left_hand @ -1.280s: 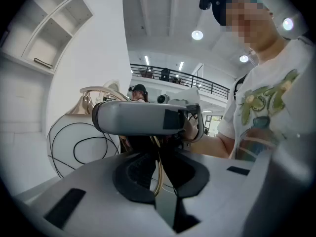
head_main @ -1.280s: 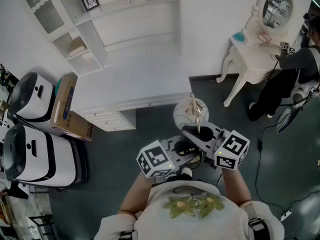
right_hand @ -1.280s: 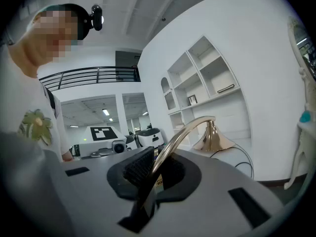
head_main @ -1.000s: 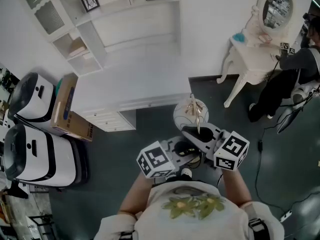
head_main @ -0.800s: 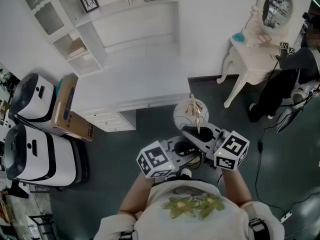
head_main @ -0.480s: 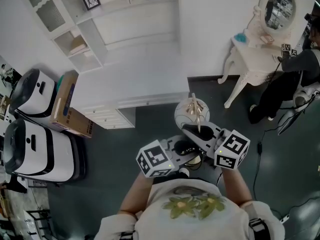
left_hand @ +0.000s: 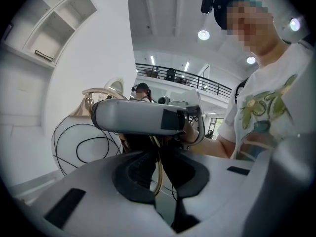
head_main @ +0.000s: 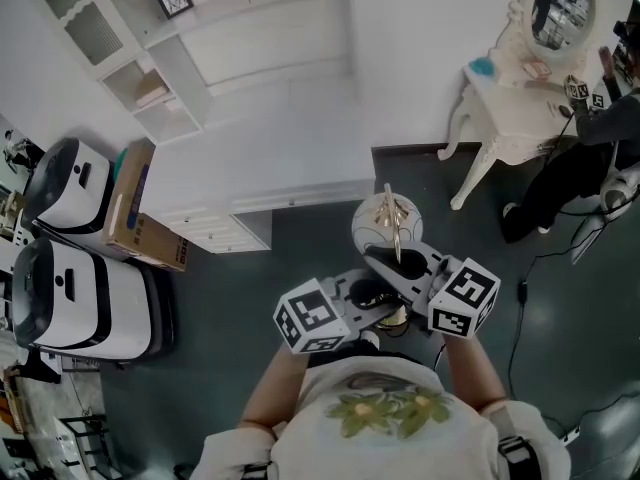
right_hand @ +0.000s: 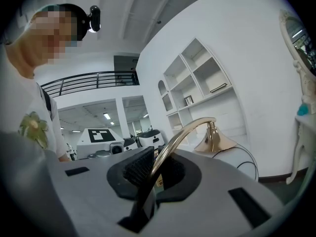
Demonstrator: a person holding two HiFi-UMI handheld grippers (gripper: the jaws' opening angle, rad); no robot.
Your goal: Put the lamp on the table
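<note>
Head view: the lamp [head_main: 387,226] was up in the air in front of the person's chest, over the dark floor [head_main: 230,308]. Both grippers carried it, the left gripper [head_main: 372,302] low on it and the right gripper [head_main: 392,266] a bit higher. The white table [head_main: 270,163] lay ahead, well apart from the lamp (there was also a dressing table [head_main: 510,118] off to the right, and I can't say which one is meant).

Left gripper view: the jaws were pinched together on the thin gold stem [left_hand: 157,162]. The white globe [left_hand: 79,142] sat to the left, with the right gripper crossing in front.

Right gripper view: the jaws were clamped tight on the curved part of that same stem.

So I'd call this the carry step, with the lamp not set down yet. The next move would need bringing it over the table and lowering it upright before either grip loosens.
</note>
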